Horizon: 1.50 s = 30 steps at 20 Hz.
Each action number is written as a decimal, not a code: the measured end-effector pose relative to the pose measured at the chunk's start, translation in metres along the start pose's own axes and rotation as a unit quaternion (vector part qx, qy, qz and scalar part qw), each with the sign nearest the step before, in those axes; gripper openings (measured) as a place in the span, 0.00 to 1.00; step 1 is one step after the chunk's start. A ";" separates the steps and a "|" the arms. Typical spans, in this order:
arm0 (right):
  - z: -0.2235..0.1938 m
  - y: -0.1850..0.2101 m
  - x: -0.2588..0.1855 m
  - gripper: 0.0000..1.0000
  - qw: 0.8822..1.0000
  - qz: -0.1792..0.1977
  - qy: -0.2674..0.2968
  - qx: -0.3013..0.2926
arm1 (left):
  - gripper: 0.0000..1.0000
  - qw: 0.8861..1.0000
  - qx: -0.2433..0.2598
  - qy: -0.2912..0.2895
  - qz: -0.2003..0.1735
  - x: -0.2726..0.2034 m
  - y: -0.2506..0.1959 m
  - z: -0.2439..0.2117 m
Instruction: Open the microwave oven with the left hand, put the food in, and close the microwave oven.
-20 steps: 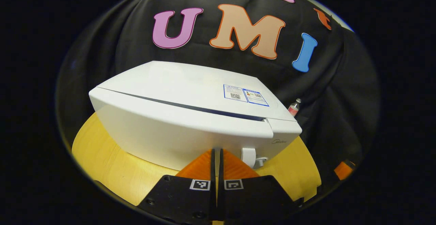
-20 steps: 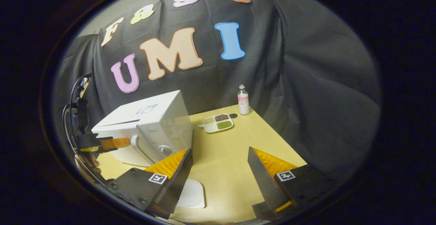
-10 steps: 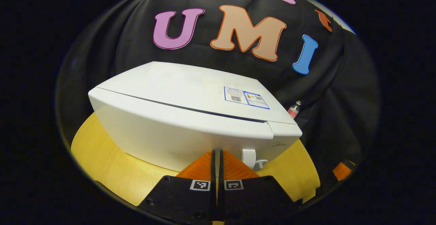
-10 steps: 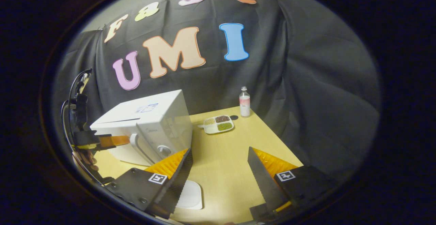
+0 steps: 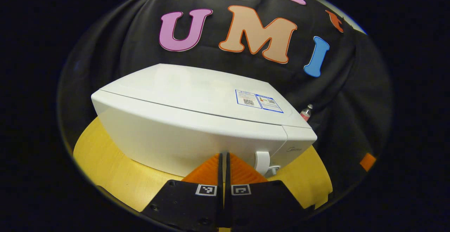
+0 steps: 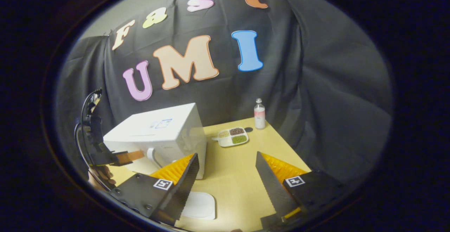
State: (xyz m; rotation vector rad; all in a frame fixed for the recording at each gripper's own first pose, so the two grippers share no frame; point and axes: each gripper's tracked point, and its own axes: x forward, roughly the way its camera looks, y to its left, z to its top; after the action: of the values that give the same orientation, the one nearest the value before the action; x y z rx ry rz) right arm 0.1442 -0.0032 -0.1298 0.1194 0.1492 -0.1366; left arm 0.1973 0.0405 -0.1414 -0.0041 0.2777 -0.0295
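Microwave oven [image 5: 197,119], white, is seen standing on the yellow wooden table [image 5: 105,168], with its door shut flush against the body and a label stuck on its top. In the left gripper view the left tool [image 5: 223,161] is held right in front of the door, close to the white door handle [image 5: 262,161]; its two fingers are pressed together with nothing between them, and their tips lie just left of the handle. Whether the tips touch the door cannot be told. A small bottle [image 5: 306,112] with a pink band is glimpsed behind the oven's right corner.

In the right gripper view the right tool [image 6: 225,175] is held above the table with its fingers spread wide apart and nothing held. The oven [image 6: 158,137] is seen at the left, with the left tool [image 6: 132,155] pointed at its front beside the handle and a hand [image 6: 102,175] partly seen below it. The food, a white divided tray [image 6: 232,137] of grains in three compartments, rests on the table to the right of the oven, well apart from both tools. The bottle [image 6: 259,114] stands upright just behind the tray, near the black cloth. A flat white plate [image 6: 198,205] lies on the table beneath the right tool.
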 end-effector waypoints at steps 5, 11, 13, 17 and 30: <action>0.025 -0.005 -0.007 0.92 1.000 -0.007 -0.018 -0.006 | 0.01 0.998 0.041 -0.045 0.003 -0.036 -0.002 0.026; 0.050 -0.003 -0.021 0.92 0.999 0.002 -0.033 -0.011 | 0.21 0.994 0.054 -0.073 0.054 -0.079 0.032 0.039; 0.061 -0.001 -0.024 0.91 0.999 0.005 -0.041 -0.027 | 0.24 0.993 0.058 -0.071 0.068 -0.093 0.042 0.036; 0.084 0.016 -0.027 1.00 0.997 0.025 -0.059 -0.040 | 0.77 0.989 0.073 -0.093 0.094 -0.116 0.050 0.053; 0.119 0.030 -0.035 0.91 0.993 0.057 -0.099 -0.042 | 0.96 0.986 0.057 -0.147 0.059 -0.136 -0.002 0.094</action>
State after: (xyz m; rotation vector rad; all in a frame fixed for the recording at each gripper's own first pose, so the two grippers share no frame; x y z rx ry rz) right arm 0.1305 0.0157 -0.0040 0.0303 -0.0498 -0.0276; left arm 0.0922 0.0431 -0.0137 0.1209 -0.0191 0.0722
